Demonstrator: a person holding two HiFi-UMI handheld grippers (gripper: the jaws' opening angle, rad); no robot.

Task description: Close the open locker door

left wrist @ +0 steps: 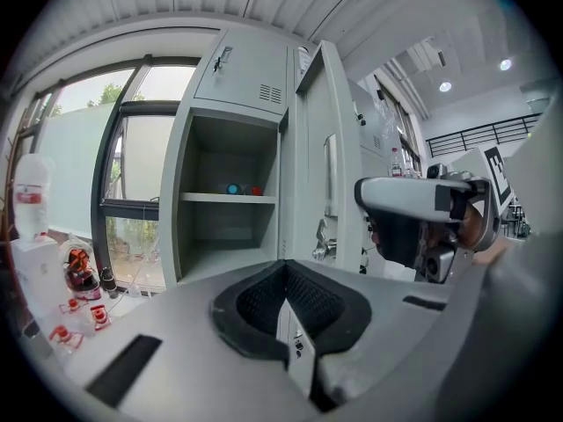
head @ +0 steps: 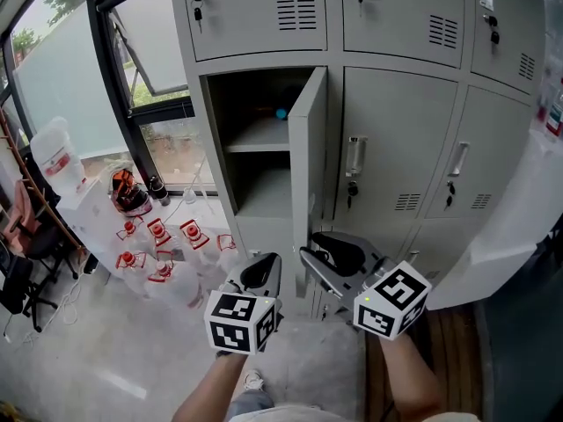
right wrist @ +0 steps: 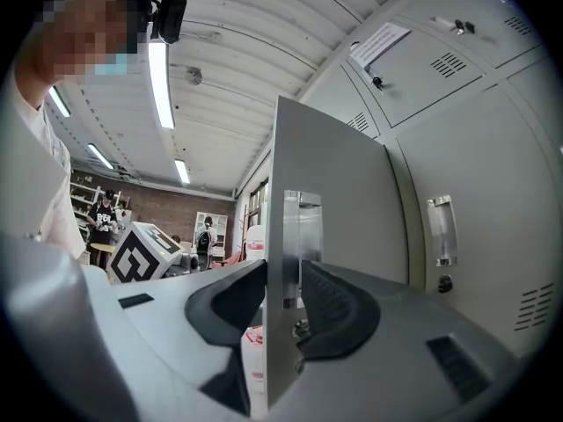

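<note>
The closing is only just getting under way. The grey metal locker door (head: 308, 152) is standing wide open at the centre of the head view, swung so far out from the bank of grey metal lockers (head: 400, 121) that it is showing almost edge-on. The compartment (head: 259, 192) behind it, left of centre, is lying fully exposed, with a small blue object (head: 281, 113) sitting on its shelf (head: 255, 146). The right gripper (right wrist: 283, 271) is reaching in at the door's free edge, near the bottom centre of the head view. In the right gripper view its jaws are standing apart and straddling that edge, one pad behind the panel and the other in front of it beside the chrome pull handle (right wrist: 300, 236). The pads are not appearing to squeeze the sheet, so this tong is reading as released around the door rather than clamped on it. The left gripper (head: 262, 269) is hovering at the bottom centre-left of the head view, near the door's lower edge but apart from it as far as the views are showing, with its jaws clenched together on nothing. Judging from this, none of the swing is done: the whole arc back to the frame is remaining, and then the door is needing a push until it is sitting flush with its neighbours.
</note>
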